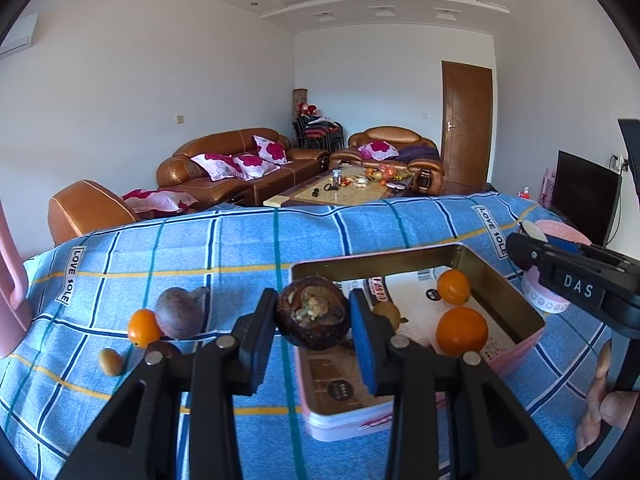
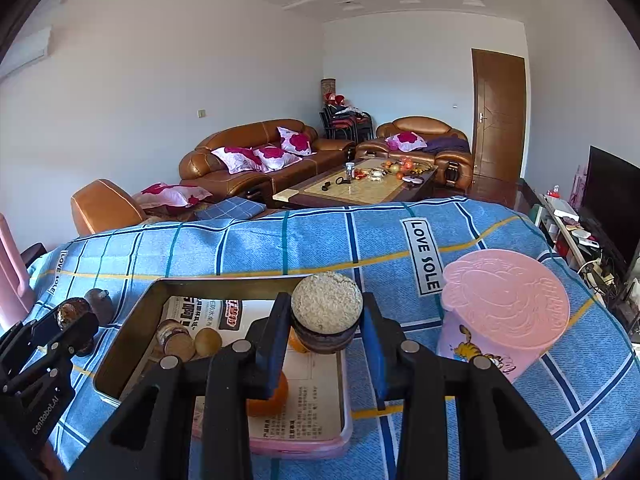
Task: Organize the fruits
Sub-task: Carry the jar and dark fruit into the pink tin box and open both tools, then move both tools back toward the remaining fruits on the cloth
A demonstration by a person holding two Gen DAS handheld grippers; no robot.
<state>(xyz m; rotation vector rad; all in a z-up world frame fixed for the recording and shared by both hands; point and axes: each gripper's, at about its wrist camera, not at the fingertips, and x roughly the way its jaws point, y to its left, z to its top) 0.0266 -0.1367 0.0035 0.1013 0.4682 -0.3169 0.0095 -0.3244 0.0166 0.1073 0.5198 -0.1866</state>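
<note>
"LOVE SOLE" stands in black-framed white labels printed on the blue checked cotton tablecloth (image 2: 280, 248), several times over. "DAS" is on a small black plate on the black plastic right gripper (image 1: 516, 246) in the left wrist view. "GenRobot.AI" runs in white along the black plastic left gripper (image 2: 78, 320) in the right wrist view. The print on the paper lining the pink metal tin (image 2: 120, 344) is too small to read
</note>
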